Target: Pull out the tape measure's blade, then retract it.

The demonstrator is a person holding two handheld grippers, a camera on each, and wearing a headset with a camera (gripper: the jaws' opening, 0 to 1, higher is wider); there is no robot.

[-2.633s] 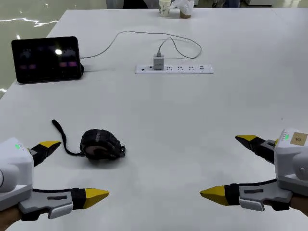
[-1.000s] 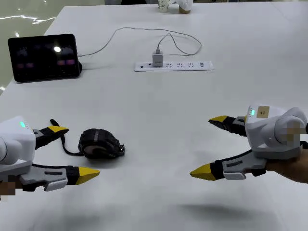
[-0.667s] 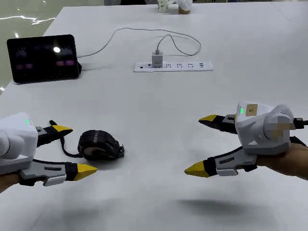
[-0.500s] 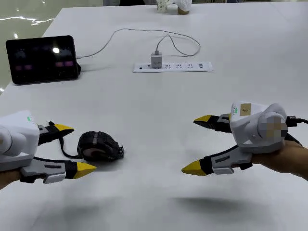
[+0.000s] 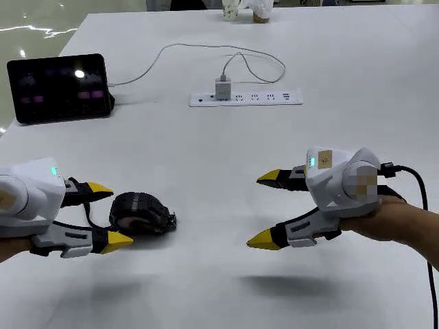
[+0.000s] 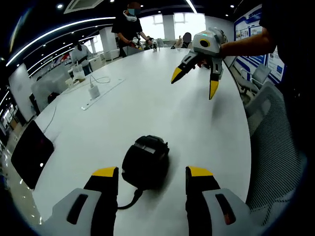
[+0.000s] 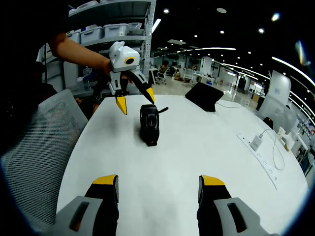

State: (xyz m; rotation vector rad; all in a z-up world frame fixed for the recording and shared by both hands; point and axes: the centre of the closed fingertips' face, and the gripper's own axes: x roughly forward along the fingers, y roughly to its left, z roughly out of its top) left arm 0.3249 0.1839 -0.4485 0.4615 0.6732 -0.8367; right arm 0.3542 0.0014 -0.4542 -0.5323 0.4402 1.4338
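A black tape measure (image 5: 138,213) lies on the white table (image 5: 226,151) at the left, its wrist strap trailing toward the left gripper. My left gripper (image 5: 108,214) stands open with its yellow tips on either side of the case's near end. In the left gripper view the tape measure (image 6: 145,161) sits just ahead of the open jaws, between the tips. My right gripper (image 5: 266,209) hovers open to the right, well apart from the case. The right gripper view has the tape measure (image 7: 149,124) far ahead, beside the left gripper (image 7: 135,99).
A dark tablet (image 5: 58,88) stands at the back left. A white power strip (image 5: 245,99) with a plugged charger and looping cable lies in the middle back. Cups (image 5: 231,9) sit at the far edge. A grey mesh chair (image 7: 34,147) is beside the table.
The left gripper has moved right until its tips flank the tape measure. The right gripper has come left and slightly toward the case. The tape measure has stayed put.
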